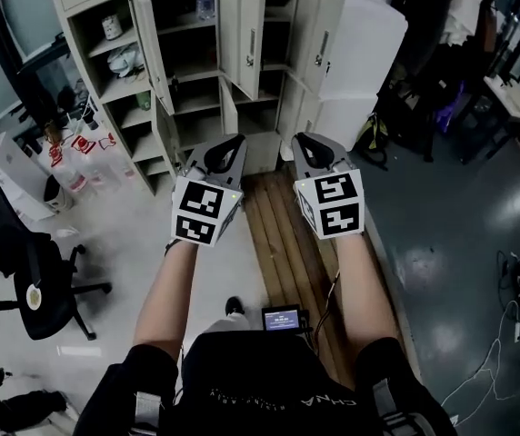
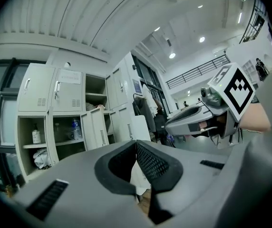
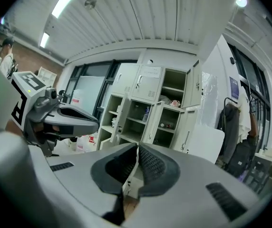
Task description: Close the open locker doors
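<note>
A bank of pale lockers [image 1: 196, 71] stands ahead with several doors swung open: a left door [image 1: 149, 51], a middle door [image 1: 250, 36] and a right door [image 1: 325, 51]. Shelves inside hold a bottle [image 1: 205, 3] and small items. My left gripper [image 1: 227, 149] and right gripper [image 1: 306, 145] hover side by side in front of the lockers, well short of any door. Both are shut with nothing between the jaws. In the left gripper view the left gripper [image 2: 136, 144] points at the lockers [image 2: 55, 127]. The right gripper [image 3: 137, 149] likewise faces the lockers [image 3: 148, 120].
A wooden slatted platform [image 1: 283, 243] runs along the floor under the grippers. A black office chair [image 1: 33, 275] stands at the left, with plastic jugs [image 1: 69, 157] near the lockers. Bags [image 1: 378, 134] and cables [image 1: 515, 289] lie to the right. A small screen [image 1: 283, 317] hangs at the person's waist.
</note>
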Motion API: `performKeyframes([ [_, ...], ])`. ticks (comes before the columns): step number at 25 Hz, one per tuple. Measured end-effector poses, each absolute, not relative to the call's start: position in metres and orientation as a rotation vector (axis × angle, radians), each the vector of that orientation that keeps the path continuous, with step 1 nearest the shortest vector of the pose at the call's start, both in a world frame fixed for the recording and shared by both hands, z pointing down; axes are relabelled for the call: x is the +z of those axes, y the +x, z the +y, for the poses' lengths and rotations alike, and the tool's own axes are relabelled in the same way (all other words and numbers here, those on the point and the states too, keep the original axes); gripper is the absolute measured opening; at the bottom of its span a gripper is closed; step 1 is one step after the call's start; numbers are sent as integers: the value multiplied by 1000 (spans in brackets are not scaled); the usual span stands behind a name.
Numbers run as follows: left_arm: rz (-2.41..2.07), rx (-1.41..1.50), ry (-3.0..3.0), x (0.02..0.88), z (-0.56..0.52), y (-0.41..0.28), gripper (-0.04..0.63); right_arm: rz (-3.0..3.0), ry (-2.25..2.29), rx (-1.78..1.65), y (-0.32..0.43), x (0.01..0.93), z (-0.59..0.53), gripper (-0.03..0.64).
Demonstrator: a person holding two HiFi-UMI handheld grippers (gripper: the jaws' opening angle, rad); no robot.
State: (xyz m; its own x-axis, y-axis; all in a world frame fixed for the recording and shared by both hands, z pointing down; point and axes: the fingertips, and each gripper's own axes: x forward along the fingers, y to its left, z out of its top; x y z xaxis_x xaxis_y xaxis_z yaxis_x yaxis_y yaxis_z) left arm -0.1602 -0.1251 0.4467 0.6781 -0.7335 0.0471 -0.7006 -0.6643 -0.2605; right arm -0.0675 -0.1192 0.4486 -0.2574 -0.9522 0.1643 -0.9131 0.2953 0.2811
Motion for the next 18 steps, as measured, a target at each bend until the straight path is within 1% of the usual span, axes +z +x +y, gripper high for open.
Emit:
performKeyframes([
  [5, 1084, -187, -2669, 425, -209, -160, 20, -2230, 1774, -205, -64, 422, -203, 38],
  [8, 1067, -175, -2675, 420, -248, -164, 20, -2218, 1792, -178, -67, 425, -237, 38],
  [12, 1053, -172, -2701, 427, -278, -158, 20, -2194, 1775, -162, -64, 437, -267, 38],
  [18, 1034, -179, -2712, 430, -312, -133, 20, -2213, 1810, -175, -45, 427, -306, 38],
])
